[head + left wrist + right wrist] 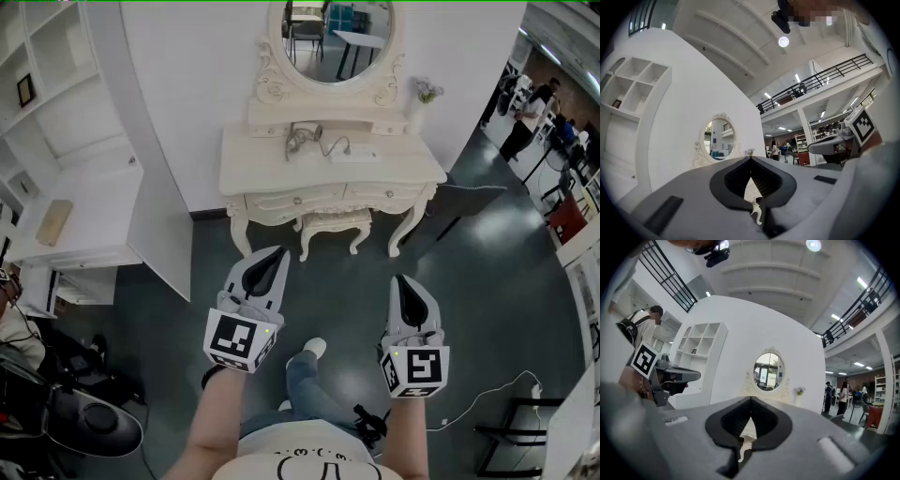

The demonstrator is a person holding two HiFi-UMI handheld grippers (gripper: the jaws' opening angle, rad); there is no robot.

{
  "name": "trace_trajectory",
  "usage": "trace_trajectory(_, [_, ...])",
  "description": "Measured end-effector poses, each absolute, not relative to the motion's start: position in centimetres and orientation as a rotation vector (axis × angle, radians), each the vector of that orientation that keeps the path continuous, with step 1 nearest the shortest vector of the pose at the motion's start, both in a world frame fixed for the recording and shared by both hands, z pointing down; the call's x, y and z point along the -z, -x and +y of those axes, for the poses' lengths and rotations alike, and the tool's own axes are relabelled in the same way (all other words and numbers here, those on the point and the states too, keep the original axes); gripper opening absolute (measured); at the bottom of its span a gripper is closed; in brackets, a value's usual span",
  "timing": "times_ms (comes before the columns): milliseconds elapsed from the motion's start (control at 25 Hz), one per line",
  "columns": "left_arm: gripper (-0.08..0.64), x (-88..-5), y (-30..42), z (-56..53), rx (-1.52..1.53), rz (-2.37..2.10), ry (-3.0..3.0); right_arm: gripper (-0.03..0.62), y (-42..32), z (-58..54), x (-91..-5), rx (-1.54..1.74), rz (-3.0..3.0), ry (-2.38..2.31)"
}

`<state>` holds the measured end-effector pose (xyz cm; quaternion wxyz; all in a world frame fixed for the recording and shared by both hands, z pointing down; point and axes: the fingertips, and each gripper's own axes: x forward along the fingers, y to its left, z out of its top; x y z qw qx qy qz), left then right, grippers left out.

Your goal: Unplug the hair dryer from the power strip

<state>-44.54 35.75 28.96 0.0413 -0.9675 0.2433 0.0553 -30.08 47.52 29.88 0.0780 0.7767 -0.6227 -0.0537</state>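
Note:
The white dressing table (244, 178) stands against the far wall, under an oval mirror (337, 37). On its top lie the hair dryer (298, 141) and a white power strip (356, 155), joined by a dark cable. Both grippers hang in the air well short of the table, above the floor. My left gripper (279, 251) is shut with nothing in it, its tips meeting in the left gripper view (751, 159). My right gripper (400, 279) is also shut and empty, its jaws closed in the right gripper view (751, 399). Both point towards the table.
A small white stool (335, 225) sits under the table. A white shelf unit (84, 187) stands at the left, and a dark chair (464, 202) to the right of the table. The person's foot (315, 348) is on the grey floor. People stand far right (525, 117).

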Motion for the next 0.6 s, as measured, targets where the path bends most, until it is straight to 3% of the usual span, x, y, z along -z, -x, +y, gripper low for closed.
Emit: trace_trajectory(600, [-0.002,-29.3,30.7,20.4,-0.160,0.611,3.039,-0.008,16.6,32.2,-30.6,0.127,-1.842,-2.376])
